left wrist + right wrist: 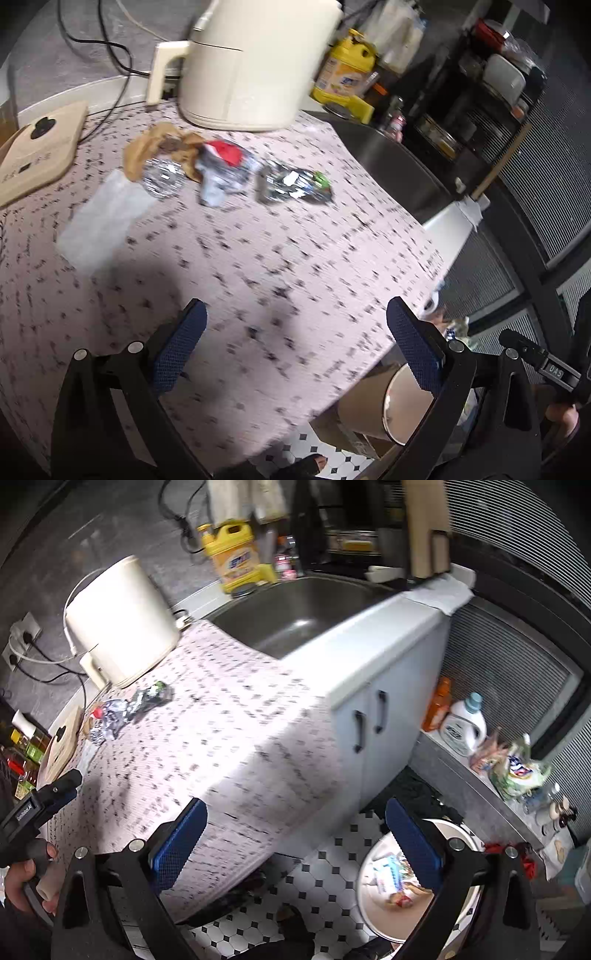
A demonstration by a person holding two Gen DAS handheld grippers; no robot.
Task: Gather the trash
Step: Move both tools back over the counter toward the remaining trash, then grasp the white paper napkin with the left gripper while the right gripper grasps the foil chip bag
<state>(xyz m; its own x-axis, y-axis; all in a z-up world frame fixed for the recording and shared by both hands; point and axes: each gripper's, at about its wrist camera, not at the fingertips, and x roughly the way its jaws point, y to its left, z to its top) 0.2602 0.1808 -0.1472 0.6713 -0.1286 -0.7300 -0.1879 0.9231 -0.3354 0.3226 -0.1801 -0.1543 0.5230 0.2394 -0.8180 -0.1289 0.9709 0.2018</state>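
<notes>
Trash lies in a cluster at the far side of the patterned counter (280, 258): a brown paper scrap (147, 147), a crushed clear plastic piece (162, 179), a red and silver wrapper (225, 166), a green and silver wrapper (295, 182) and a white sheet (103, 218). My left gripper (295, 314) hangs open above the counter's near part, well short of the trash, with nothing between its blue pads. My right gripper (295, 812) is open and empty over the counter's edge. Beside it on the floor stands a round bin (373, 915) with wrappers inside. The wrappers (147, 698) show far left.
A cream air fryer (251, 62) stands behind the trash, with a wooden board (40, 147) to the left. A sink (295, 613) and a yellow detergent jug (236, 561) lie beyond. A white cabinet (373, 720) and a shelf of bottles (465, 727) flank the tiled floor (325, 867).
</notes>
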